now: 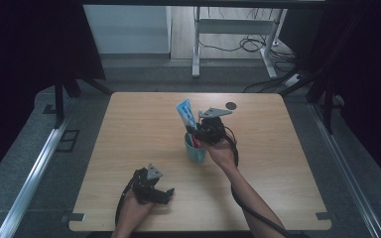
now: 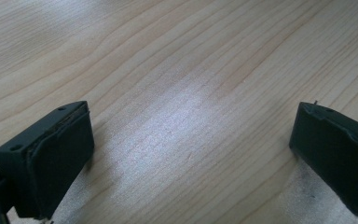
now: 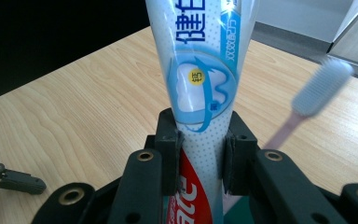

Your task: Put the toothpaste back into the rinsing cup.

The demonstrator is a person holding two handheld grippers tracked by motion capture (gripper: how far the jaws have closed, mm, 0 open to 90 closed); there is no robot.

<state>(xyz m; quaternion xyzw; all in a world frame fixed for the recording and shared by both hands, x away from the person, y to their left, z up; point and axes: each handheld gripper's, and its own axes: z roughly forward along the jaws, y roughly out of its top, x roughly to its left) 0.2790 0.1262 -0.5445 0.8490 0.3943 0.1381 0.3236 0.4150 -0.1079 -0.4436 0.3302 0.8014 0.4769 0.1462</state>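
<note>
A blue and white toothpaste tube (image 1: 185,113) (image 3: 200,79) stands upright with its lower end in a teal cup (image 1: 195,151) in the middle of the wooden table (image 1: 129,129). My right gripper (image 1: 202,132) (image 3: 200,158) is shut on the tube's lower part, both pads pressing its sides. A pink-handled toothbrush (image 3: 314,93) with a pale head leans out of the cup beside the tube. My left gripper (image 1: 164,194) (image 2: 191,154) rests low over the table near its front edge, jaws wide apart with bare wood between them.
A small dark round disc (image 1: 231,105) lies near the table's far edge. Beyond the table stand a metal frame leg (image 1: 196,44) and loose cables (image 1: 250,44) on the floor. Dark curtains hang at both sides.
</note>
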